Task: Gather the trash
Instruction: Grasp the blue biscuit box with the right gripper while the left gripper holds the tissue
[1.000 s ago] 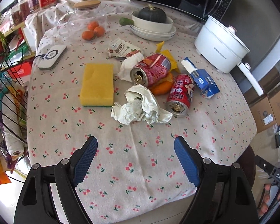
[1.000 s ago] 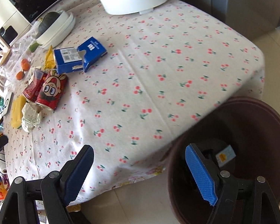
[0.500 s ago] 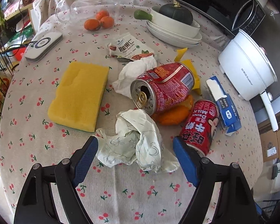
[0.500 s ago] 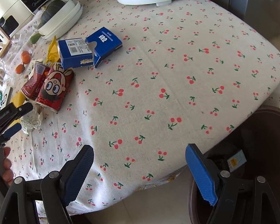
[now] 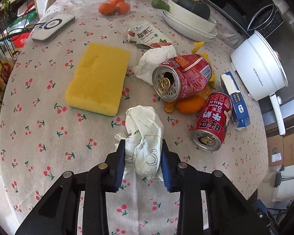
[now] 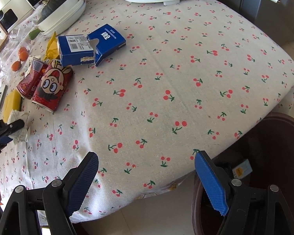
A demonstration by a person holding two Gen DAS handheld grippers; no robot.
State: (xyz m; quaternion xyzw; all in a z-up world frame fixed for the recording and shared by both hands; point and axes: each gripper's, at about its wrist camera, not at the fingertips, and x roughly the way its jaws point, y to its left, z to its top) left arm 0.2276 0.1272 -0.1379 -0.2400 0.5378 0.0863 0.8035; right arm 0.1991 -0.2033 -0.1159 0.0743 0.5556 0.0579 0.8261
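My left gripper [image 5: 143, 164] is shut on a crumpled white paper wad [image 5: 145, 133] that lies on the cherry-print tablecloth [image 5: 49, 137]. Beyond it lie two red drink cans [image 5: 183, 77] [image 5: 212, 121], orange peel [image 5: 188, 103], a white tissue [image 5: 156, 60], a snack wrapper [image 5: 147, 36] and a torn blue box [image 5: 235, 99]. My right gripper [image 6: 147, 180] is open and empty at the table's front edge, beside a dark brown trash bin [image 6: 264, 166]. The right wrist view also shows the blue box [image 6: 90, 45], the cans [image 6: 51, 86] and the held paper wad [image 6: 19, 125].
A yellow sponge [image 5: 100, 78], a white scale [image 5: 53, 27], a glass jar over oranges [image 5: 113, 5], stacked white bowls with a squash [image 5: 190, 21] and a white electric pot [image 5: 260, 66] stand on the table. Cardboard boxes [image 5: 284, 148] sit on the floor at right.
My left gripper moved forward over the table and closed on the paper wad. My right gripper moved a little closer over the table edge and stayed open.
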